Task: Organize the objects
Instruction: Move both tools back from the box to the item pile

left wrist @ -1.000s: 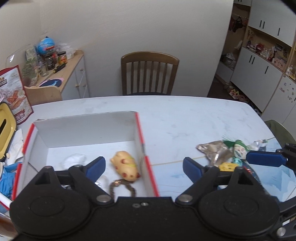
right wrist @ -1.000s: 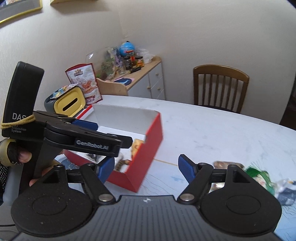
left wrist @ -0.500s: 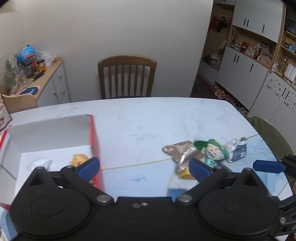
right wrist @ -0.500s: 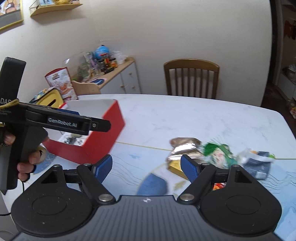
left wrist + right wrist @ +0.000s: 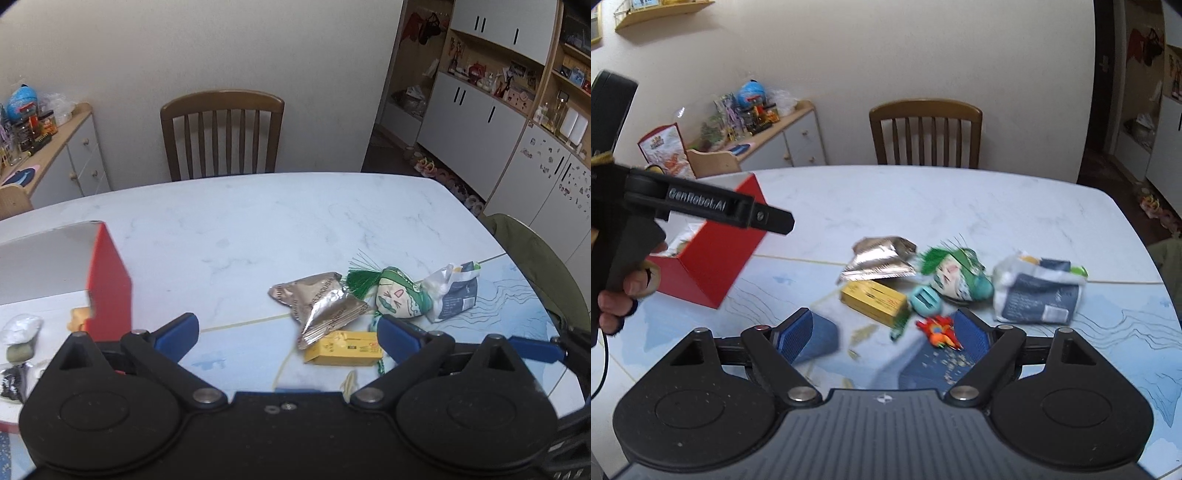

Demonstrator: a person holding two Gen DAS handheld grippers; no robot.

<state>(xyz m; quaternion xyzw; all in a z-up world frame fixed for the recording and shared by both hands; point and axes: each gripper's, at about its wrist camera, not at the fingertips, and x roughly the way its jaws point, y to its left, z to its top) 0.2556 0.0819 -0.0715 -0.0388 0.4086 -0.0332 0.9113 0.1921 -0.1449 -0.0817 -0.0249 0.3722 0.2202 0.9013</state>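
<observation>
My left gripper (image 5: 288, 334) is open and empty above the table, just right of the red box (image 5: 110, 291). A silver foil packet (image 5: 321, 302), a yellow carton (image 5: 343, 352), a green-haired doll (image 5: 395, 299) and a white-and-blue pouch (image 5: 454, 295) lie ahead to its right. My right gripper (image 5: 882, 332) is open and empty too, low over the same pile: foil packet (image 5: 879, 258), yellow carton (image 5: 873, 301), teal disc (image 5: 925, 301), doll (image 5: 956, 273), pouch (image 5: 1038, 291). A small orange-red toy (image 5: 940, 330) lies by its right finger.
The red box (image 5: 713, 258) holds a yellow toy (image 5: 79, 317) and a white lump (image 5: 22, 326). A hand (image 5: 613, 299) grips the left tool's black body (image 5: 701, 206). A wooden chair (image 5: 221, 133) stands behind the marble table (image 5: 258, 221); a sideboard (image 5: 783, 140) is far left.
Both grippers have swung right, away from the red box and toward the pile of loose items. The right one has also dropped closer to the pile. Both stayed open.
</observation>
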